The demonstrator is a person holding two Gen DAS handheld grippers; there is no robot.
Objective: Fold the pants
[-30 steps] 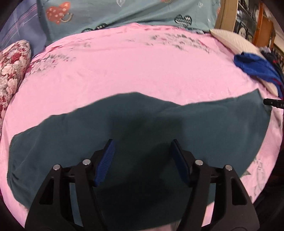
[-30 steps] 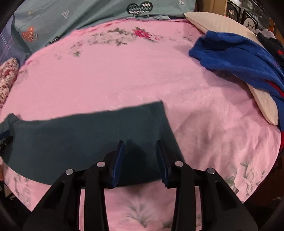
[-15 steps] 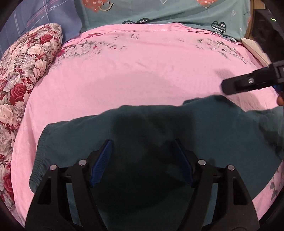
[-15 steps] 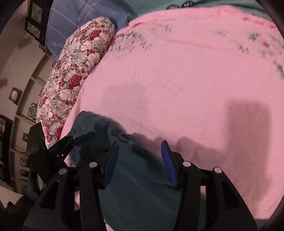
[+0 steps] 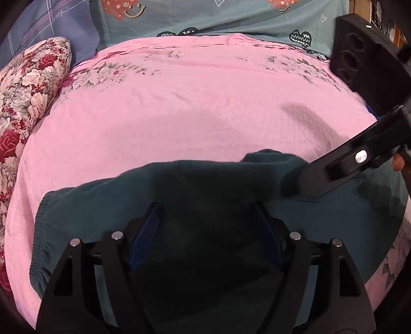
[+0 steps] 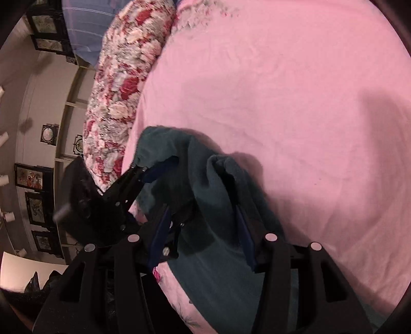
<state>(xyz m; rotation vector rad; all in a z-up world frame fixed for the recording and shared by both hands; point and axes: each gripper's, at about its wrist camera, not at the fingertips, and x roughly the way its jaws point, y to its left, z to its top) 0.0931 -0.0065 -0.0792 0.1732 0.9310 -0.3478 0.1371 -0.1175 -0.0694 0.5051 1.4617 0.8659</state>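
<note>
Dark teal pants (image 5: 205,195) lie across the near part of a pink bedsheet (image 5: 192,102), elastic waistband at the left. My left gripper (image 5: 205,226) is open, hovering over the middle of the pants. My right gripper (image 6: 203,226) is open, with a raised fold of the pants (image 6: 226,179) bunched between and in front of its blue pads. In the left wrist view the right gripper (image 5: 303,179) reaches in from the right onto the pants' far edge. In the right wrist view the left gripper (image 6: 151,174) shows at the left.
A red floral pillow (image 5: 25,97) lies along the bed's left side, also seen in the right wrist view (image 6: 123,90). Teal and blue patterned bedding (image 5: 231,18) lines the head of the bed. Framed pictures (image 6: 33,177) hang on the wall beyond.
The right gripper has swung from the pant leg end leftward toward the waistband side, carrying fabric over so a fold now stands between its pads. The left gripper stayed open over the pants.
</note>
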